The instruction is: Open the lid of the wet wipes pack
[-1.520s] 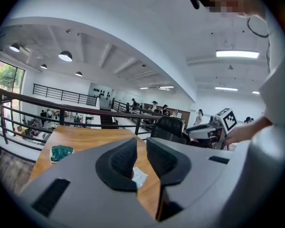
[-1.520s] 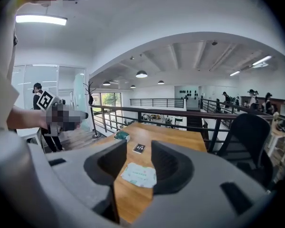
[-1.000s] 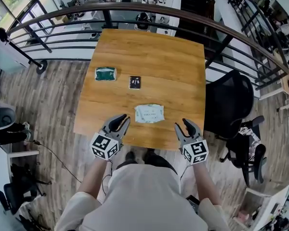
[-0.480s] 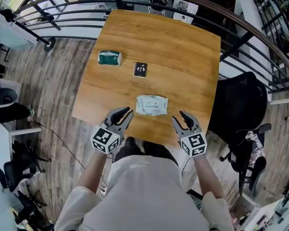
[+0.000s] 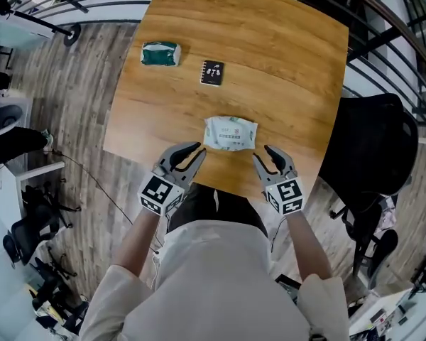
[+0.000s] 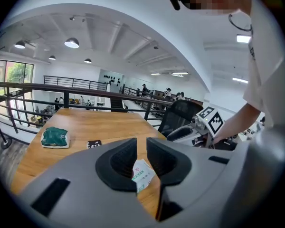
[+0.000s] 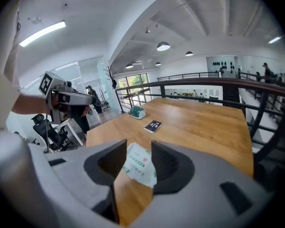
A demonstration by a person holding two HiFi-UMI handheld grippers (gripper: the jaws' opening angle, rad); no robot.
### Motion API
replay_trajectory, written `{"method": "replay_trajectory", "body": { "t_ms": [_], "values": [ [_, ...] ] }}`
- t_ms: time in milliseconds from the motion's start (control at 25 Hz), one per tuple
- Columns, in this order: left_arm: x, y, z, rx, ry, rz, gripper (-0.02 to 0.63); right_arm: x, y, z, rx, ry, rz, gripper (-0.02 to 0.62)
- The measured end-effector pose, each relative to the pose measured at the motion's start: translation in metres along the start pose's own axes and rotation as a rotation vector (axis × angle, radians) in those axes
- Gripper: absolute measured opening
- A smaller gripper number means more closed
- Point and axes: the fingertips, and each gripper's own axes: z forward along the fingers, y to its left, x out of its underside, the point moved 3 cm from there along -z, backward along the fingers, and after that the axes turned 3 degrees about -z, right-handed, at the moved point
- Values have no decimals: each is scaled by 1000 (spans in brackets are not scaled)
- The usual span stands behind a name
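Beside the wipes pack (image 5: 231, 133), the left claw (image 5: 198, 152) and right claw (image 5: 262, 155), both released, have drawn closer.

Table (image 5: 270, 55): smooth varnished wood. Wipes pack (image 5: 230, 133): soft, slightly glossy plastic film. Floor (image 5: 78, 98): matt wood planks.

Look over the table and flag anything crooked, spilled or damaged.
Nothing stands out. The wet wipes pack lies flat near the front edge of the table. The green packet and black notebook sit apart farther back. Nothing is spilled.
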Motion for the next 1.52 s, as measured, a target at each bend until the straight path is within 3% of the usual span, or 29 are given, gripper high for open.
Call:
{"method": "replay_trajectory", "body": {
  "t_ms": [480, 840, 1160, 1520],
  "values": [
    [56, 19, 70, 132, 132, 79, 58, 65, -7, 68, -3, 119, 15, 167],
    [102, 23, 119, 229, 265, 206, 69, 103, -7, 110, -28, 187, -25, 181],
    [136, 20, 150, 294, 384, 429, 77, 123, -9, 131, -42, 240, -133, 186],
    [161, 12, 166, 356, 488, 683, 92, 127, -10, 132, -70, 201, -130, 186]
  ]
}}
